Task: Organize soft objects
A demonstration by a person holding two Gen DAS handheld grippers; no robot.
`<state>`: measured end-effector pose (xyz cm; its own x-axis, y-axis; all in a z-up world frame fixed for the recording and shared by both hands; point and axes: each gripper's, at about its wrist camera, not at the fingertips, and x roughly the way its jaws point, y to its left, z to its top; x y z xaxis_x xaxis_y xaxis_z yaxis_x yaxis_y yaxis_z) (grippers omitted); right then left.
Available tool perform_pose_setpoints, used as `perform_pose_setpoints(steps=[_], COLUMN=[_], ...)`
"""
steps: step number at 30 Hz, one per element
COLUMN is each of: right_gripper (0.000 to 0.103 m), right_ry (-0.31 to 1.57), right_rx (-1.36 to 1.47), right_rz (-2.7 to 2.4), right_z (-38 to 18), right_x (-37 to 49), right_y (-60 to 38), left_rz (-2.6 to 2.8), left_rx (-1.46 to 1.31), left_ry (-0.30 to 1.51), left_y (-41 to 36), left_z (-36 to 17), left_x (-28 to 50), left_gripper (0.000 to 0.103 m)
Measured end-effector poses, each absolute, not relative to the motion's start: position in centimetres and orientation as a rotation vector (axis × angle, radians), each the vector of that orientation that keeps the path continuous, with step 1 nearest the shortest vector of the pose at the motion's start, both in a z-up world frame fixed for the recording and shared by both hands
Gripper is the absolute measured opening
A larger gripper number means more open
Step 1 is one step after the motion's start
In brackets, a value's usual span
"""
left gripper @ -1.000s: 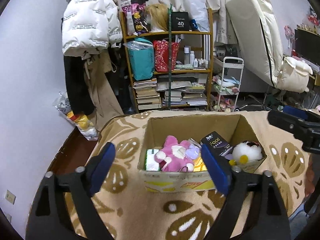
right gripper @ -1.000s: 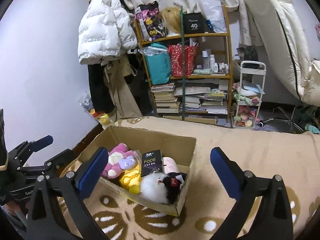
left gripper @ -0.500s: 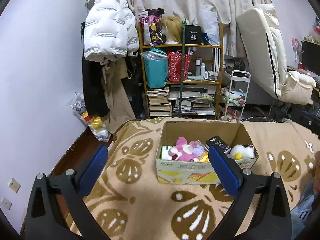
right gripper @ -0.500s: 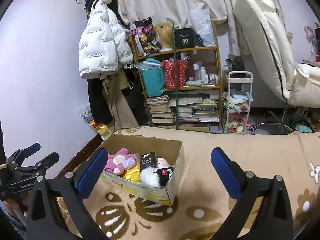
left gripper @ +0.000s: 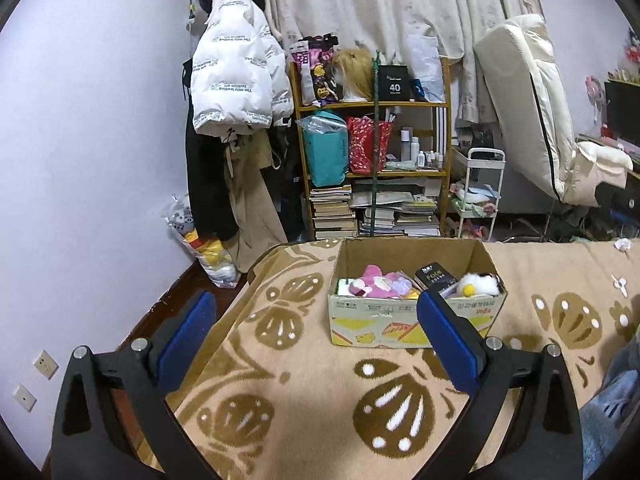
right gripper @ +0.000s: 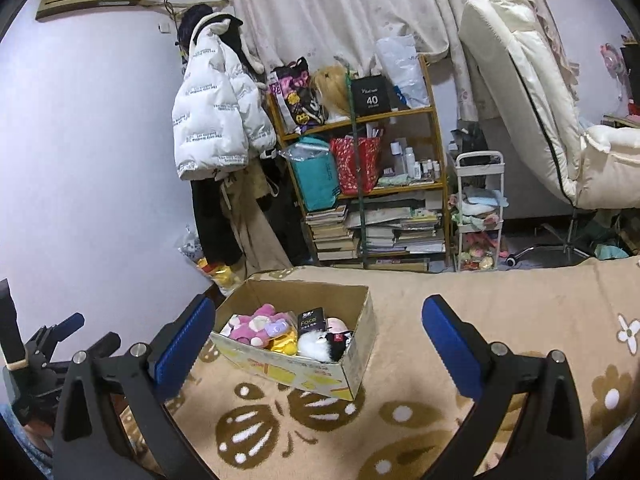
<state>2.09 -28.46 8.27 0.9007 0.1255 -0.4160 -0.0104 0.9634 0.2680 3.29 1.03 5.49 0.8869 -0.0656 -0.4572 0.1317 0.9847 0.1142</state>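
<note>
An open cardboard box (left gripper: 412, 322) (right gripper: 352, 364) stands on a tan blanket with brown flower prints (left gripper: 304, 400) (right gripper: 500, 320). Inside lie a pink plush toy (left gripper: 374, 282) (right gripper: 256, 326), a white fluffy toy (left gripper: 478, 283) (right gripper: 314, 344), a yellow soft toy (right gripper: 285, 345) and a black "Face" pack (left gripper: 434, 276) (right gripper: 311, 321). My left gripper (left gripper: 316, 334) hangs open and empty, well short of the box. My right gripper (right gripper: 316, 340) is open too, nothing between its blue pads, back from the box. The left gripper's black frame (right gripper: 48, 356) shows at the left edge of the right wrist view.
Behind the bed stand a wooden shelf (left gripper: 372, 172) (right gripper: 372, 184) with books and bags, hanging coats (left gripper: 232, 92), a small white cart (left gripper: 478, 196) and a cream recliner (left gripper: 540, 120). A bag of toys (left gripper: 204, 248) sits on the floor by the wall.
Both grippers have drawn back and risen, so the box looks smaller and farther. The left jaws stand wider than a second ago. The toys in the box have not moved.
</note>
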Motion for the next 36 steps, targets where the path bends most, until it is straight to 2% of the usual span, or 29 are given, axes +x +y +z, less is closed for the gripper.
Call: perform_pose_setpoints(steps=[8,36], right_gripper=[0.103,0.103], right_ry=[0.422,0.458], right_rx=[0.277,0.319], right_rz=[0.045,0.0], right_z=[8.0,5.0], right_x=[0.1,0.8], right_y=[-29.0,-30.1], left_rz=[-0.06,-0.08], left_rx=[0.156,0.134], left_ry=[0.433,0.478], left_y=[0.0,0.3], left_z=[5.2,3.5], left_x=[2.4,3.2], left_gripper=[0.099,0.099])
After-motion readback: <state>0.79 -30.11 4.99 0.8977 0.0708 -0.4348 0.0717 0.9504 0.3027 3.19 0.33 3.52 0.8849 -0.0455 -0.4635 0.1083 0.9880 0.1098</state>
